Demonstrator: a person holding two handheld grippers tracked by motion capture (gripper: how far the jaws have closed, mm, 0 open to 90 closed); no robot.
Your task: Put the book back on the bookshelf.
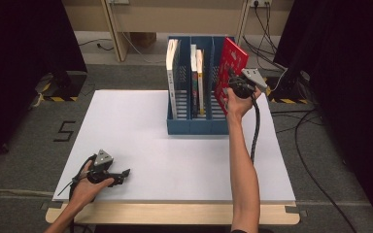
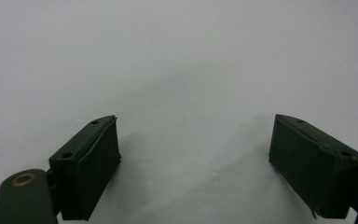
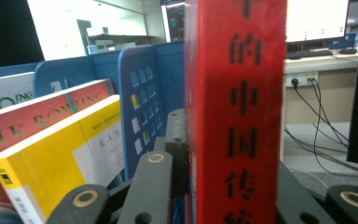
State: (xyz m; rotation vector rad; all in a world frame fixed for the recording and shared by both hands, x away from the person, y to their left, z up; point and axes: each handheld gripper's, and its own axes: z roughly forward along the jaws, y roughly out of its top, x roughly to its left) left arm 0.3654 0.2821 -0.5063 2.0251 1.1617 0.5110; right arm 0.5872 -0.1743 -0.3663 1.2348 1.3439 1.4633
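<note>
Above the right end of the blue plastic three-slot file rack [image 1: 194,124], a thin red hardcover book with black characters down its spine [image 1: 230,73] hangs tilted, its top leaning right, over the rightmost slot. The right gripper [image 1: 234,85] pinches it; in the right gripper view the black jaws press on either side of the red book [image 3: 235,112], just beside the blue perforated divider [image 3: 142,107].

The rack stands at the far middle of a white rectangular tabletop [image 1: 175,160], which rests on a pale wooden board showing along the near edge. In the left slot a white-covered book [image 1: 172,77] stands upright; in the middle slot two thinner books, one with a yellow spine [image 1: 200,82], stand side by side. The right gripper view shows those as a yellow-and-white book [image 3: 60,163] against a red one with green lettering [image 3: 42,121].

At the near left corner of the table the left gripper [image 1: 121,174] rests low on the white surface in the person's hand, its jaws spread apart with nothing between them; the left gripper view shows bare white tabletop [image 2: 182,70] between the two black pads.

The wide stretch of table between rack and near edge lies open. Grey carpet [image 1: 24,141] surrounds the table, black curtains hang at left and right, and cables trail across the floor at the far right.
</note>
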